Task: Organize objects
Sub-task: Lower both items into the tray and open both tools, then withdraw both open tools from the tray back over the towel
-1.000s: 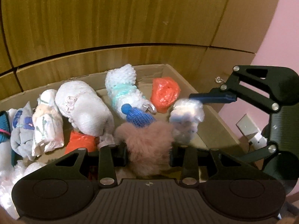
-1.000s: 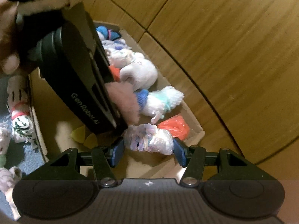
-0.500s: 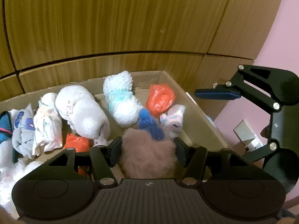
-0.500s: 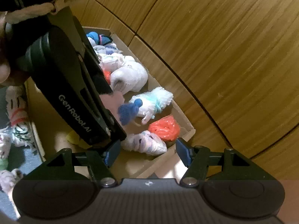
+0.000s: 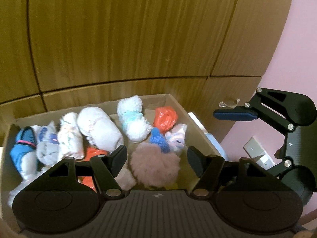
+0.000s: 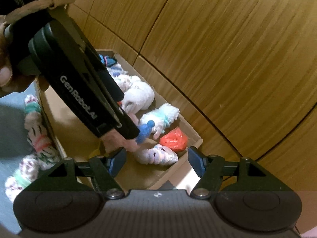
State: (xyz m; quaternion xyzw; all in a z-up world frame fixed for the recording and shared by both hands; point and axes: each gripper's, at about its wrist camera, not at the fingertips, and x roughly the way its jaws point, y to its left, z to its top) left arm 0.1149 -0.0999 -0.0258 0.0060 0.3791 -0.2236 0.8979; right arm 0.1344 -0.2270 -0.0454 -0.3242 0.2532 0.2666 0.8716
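Nearest the cardboard box's (image 5: 190,115) front wall, the left gripper (image 5: 156,158) has just been opening; its jaws stand released, with the pink fluffy bundle (image 5: 155,167) lying loose between them inside the box. The right gripper (image 6: 156,161), also just opened, is empty above the pale swirled bundle (image 6: 158,155) in the box's corner. Judging by this, lift both straight clear so no pad snags fluff. Further into the box, the rolled socks (image 5: 99,129) lie undisturbed.

Left wrist camera looks steeply down, close above the open brown cardboard box (image 5: 179,104), facing the wooden wall panels (image 5: 126,39) behind it. Right wrist camera looks down over the box's corner (image 6: 195,140), slightly farther. Both share the box interior.
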